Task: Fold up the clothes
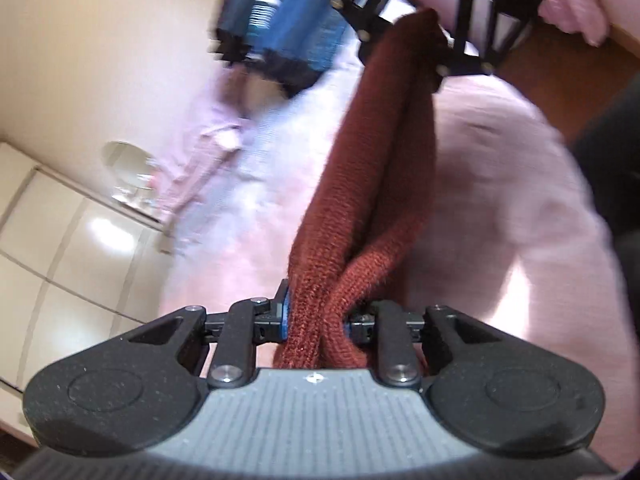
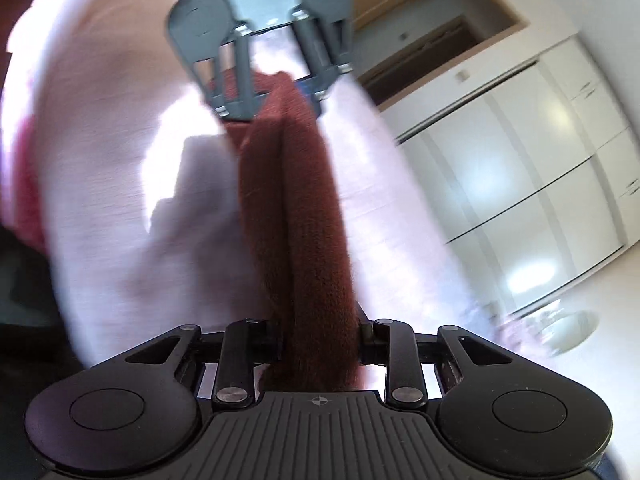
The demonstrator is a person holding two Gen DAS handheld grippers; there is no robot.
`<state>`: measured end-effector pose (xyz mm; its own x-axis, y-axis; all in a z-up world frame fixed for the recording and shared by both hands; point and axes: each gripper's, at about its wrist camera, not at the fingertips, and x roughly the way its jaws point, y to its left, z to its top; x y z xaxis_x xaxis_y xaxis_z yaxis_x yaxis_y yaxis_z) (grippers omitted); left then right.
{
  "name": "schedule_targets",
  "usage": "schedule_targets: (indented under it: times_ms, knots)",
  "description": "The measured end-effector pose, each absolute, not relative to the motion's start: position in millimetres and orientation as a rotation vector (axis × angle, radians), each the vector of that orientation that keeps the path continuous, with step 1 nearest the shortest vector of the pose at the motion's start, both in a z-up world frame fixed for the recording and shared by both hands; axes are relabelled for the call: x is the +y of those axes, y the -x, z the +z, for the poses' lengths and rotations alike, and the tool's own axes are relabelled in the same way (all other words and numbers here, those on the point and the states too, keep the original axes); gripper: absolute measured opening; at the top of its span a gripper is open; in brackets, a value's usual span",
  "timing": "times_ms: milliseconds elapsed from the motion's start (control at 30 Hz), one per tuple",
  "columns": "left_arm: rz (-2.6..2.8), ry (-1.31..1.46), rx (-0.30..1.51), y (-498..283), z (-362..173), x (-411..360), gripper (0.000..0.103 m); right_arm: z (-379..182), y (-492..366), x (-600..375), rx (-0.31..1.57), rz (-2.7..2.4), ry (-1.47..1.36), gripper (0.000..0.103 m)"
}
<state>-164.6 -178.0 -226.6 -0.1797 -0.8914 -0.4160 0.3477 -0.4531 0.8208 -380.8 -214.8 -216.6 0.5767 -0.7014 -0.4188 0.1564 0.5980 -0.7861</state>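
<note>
1. The left gripper [image 1: 316,320] is seen clamped on one end of a dark red knit garment [image 1: 376,168], its jaws closed tight on the bunched fabric.
2. The right gripper [image 2: 320,332] is likewise pinched shut on the other end of the garment [image 2: 296,208].
3. The knit is stretched taut between both grippers, held up above a pale pink sheet [image 2: 120,120].
4. White cabinet doors [image 2: 520,168] are glimpsed behind, blurred.

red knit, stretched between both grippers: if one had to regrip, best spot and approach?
Probably the doubled edge near either end of the red knit, where the layers bunch into a narrow band that fits between the jaws. Come end-on along its length, as the left gripper and right gripper do now. The mid-span looks wider.
</note>
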Motion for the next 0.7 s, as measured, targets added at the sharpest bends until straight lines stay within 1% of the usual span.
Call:
schedule_targets:
  times_ms: [100, 167, 267, 333, 367, 467, 533, 600, 667, 700]
  knots:
    - [-1.678, -1.095, -0.773, 159, -191, -195, 0.020, -174, 374, -252, 0.753, -0.613, 0.898, 0.028]
    - [-1.630, -1.058, -0.799, 157, -174, -191, 0.020, -155, 372, -267, 0.697, -0.638, 0.965, 0.028]
    - [-1.626, -1.101, -0.773, 162, -187, -168, 0.020, -144, 373, -269, 0.626, -0.643, 1.021, 0.028]
    - [-1.647, -1.150, -0.727, 165, -207, -148, 0.021, -160, 377, -259, 0.628, -0.605, 1.006, 0.028]
    - [-1.677, -1.195, -0.686, 167, -228, -137, 0.023, -171, 381, -253, 0.639, -0.576, 0.991, 0.028]
    - [-1.758, -1.346, -0.580, 174, -291, -107, 0.027, -226, 390, -237, 0.752, -0.463, 0.891, 0.030]
    - [-1.732, -1.382, -0.623, 178, -318, -89, 0.029, -259, 395, -225, 0.853, -0.377, 0.820, 0.036]
    - [-1.717, -1.363, -0.625, 175, -320, -81, 0.030, -277, 404, -211, 0.887, -0.377, 0.830, 0.038]
    - [-1.728, -1.328, -0.564, 170, -313, -81, 0.033, -271, 415, -207, 0.863, -0.406, 0.792, 0.042]
    - [-1.730, -1.317, -0.540, 167, -310, -82, 0.034, -267, 418, -207, 0.853, -0.420, 0.763, 0.046]
